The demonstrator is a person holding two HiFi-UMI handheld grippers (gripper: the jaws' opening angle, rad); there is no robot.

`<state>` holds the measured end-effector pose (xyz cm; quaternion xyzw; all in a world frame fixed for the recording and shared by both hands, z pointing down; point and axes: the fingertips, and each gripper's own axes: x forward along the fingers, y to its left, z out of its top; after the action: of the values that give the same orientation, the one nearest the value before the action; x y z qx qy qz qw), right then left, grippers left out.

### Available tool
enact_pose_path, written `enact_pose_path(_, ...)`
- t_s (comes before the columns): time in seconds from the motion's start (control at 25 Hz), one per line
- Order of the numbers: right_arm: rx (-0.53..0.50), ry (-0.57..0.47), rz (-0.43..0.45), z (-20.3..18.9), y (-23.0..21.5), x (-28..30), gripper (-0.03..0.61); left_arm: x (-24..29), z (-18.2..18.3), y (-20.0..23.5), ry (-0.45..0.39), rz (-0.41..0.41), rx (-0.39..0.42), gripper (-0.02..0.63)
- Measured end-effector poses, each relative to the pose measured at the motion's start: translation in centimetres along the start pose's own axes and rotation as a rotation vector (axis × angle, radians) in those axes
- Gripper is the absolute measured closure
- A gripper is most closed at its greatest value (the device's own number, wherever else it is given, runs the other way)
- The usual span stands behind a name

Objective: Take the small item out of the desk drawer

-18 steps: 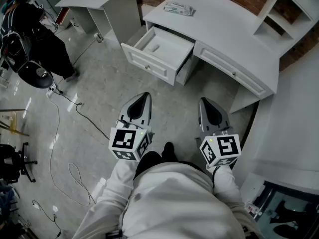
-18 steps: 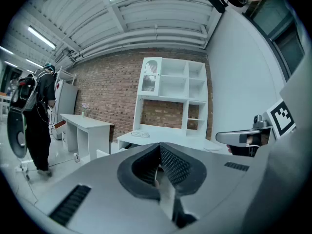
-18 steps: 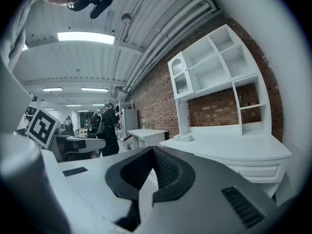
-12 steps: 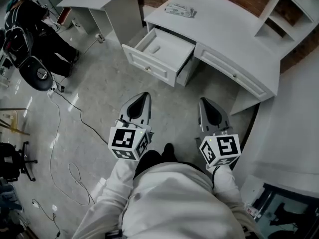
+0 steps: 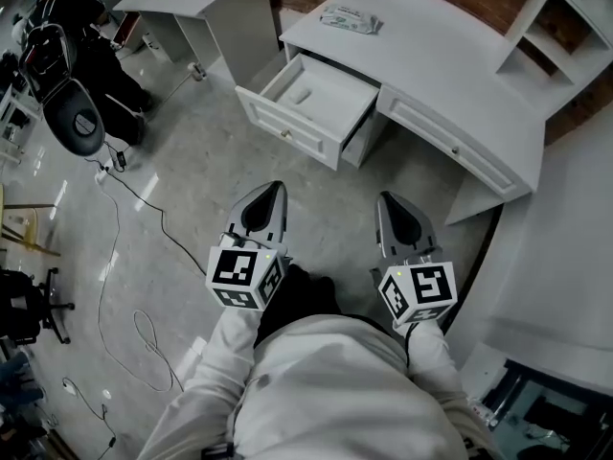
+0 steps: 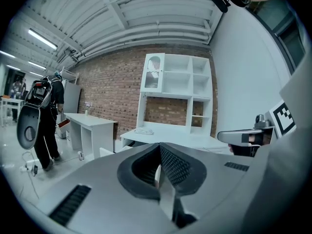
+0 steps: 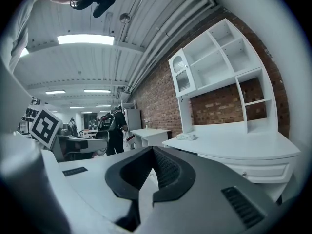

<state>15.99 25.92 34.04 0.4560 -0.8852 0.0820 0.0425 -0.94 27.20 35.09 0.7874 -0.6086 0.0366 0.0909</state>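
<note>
My left gripper (image 5: 271,197) and right gripper (image 5: 389,207), lower middle, are both clenched on nothing, well short of the open drawer (image 5: 285,130) at upper centre, where the small pale item (image 5: 299,94) lies, probably light and stiff, best pinched across its short width.

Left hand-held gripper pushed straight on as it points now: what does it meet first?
Likely the front of the open drawer; the left hand-held gripper aims at it across bare floor, though depth is unclear.
</note>
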Motion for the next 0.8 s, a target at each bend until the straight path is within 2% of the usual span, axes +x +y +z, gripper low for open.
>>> enact_pose_path(0.36, 0.008, -0.001, -0.029, 0.3, -1.7, 2.3, 0.551, 2.7, 0.5, 1.3, 0.009, -0.007, 0.005, 0.595)
enact_pose_path(0.8, 0.012, 0.039, -0.049, 0.8, -4.1, 8.7, 0.551, 9.5, 1.1, 4.6, 0.027, -0.029, -0.009, 0.595)
